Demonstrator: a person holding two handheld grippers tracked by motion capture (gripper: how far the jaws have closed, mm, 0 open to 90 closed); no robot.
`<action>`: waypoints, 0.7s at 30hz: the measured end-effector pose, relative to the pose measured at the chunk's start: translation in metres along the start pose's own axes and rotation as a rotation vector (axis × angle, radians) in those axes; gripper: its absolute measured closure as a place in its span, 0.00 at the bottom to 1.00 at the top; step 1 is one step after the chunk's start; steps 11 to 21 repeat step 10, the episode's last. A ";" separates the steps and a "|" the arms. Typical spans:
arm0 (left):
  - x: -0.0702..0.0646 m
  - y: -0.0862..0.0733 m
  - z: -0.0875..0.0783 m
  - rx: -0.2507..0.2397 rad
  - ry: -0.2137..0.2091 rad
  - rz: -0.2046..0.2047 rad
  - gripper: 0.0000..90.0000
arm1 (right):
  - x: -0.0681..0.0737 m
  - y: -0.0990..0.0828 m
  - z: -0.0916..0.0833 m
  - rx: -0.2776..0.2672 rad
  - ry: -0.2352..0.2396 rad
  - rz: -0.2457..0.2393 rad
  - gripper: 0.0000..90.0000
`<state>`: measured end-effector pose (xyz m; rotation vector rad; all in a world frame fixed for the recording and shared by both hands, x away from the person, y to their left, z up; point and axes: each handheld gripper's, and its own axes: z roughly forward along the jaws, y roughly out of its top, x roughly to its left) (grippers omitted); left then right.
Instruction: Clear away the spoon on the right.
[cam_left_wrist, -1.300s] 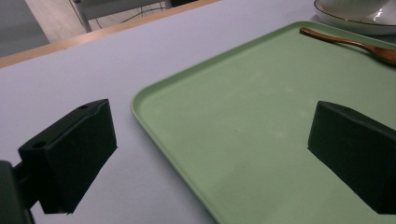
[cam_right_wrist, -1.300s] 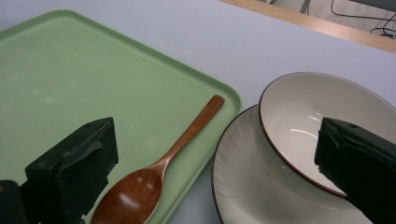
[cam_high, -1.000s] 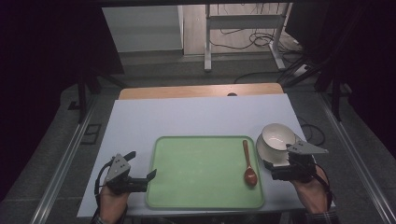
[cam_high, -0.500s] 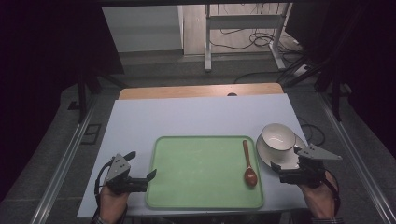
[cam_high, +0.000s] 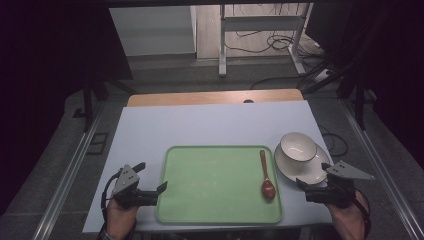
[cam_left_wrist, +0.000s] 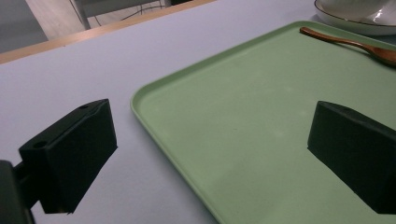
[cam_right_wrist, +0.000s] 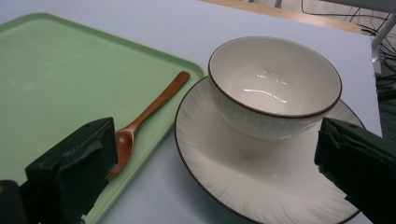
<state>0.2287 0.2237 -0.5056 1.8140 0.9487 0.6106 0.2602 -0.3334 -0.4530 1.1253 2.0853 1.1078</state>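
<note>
While both hands rest at the near edge in the high view, the table (cam_high: 215, 125) carries a green tray (cam_high: 215, 200) at centre. A wooden spoon (cam_high: 266, 175) lies on the tray's 3 o'clock side, bowl end toward 6 o'clock. A white bowl (cam_high: 297, 146) sits on a white saucer (cam_high: 310, 172) just off the tray at 3 o'clock. Left gripper (cam_high: 152, 192) is at 8 o'clock, touching or just beside the tray's left edge; cannot tell which. Right gripper (cam_high: 302, 187) is at 4 o'clock, near the saucer's rim.

Left gripper view: left gripper (cam_left_wrist: 210, 158) fingers released, wide apart, nothing between them; one finger (cam_left_wrist: 74, 149) over the table, the other over the tray (cam_left_wrist: 154, 116). Spoon (cam_left_wrist: 345, 42) and saucer (cam_left_wrist: 345, 23) at 1 o'clock.

Right gripper view: right gripper (cam_right_wrist: 215, 177) fingers released, empty, straddling the saucer (cam_right_wrist: 243, 182) without touching it. Bowl (cam_right_wrist: 275, 88) upright on the saucer at 12 o'clock. Spoon (cam_right_wrist: 149, 109) on the tray (cam_right_wrist: 56, 70) at 10 o'clock, just beside the saucer.
</note>
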 end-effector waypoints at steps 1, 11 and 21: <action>0.000 0.000 0.000 0.000 0.001 0.002 0.01 | 0.000 -0.004 -0.001 0.004 -0.007 -0.002 0.00; 0.000 0.000 0.000 0.001 0.001 0.005 0.01 | -0.007 -0.015 0.000 0.023 -0.022 0.033 0.00; 0.000 0.000 0.000 0.001 0.001 0.005 0.01 | -0.007 -0.015 0.000 0.023 -0.022 0.033 0.00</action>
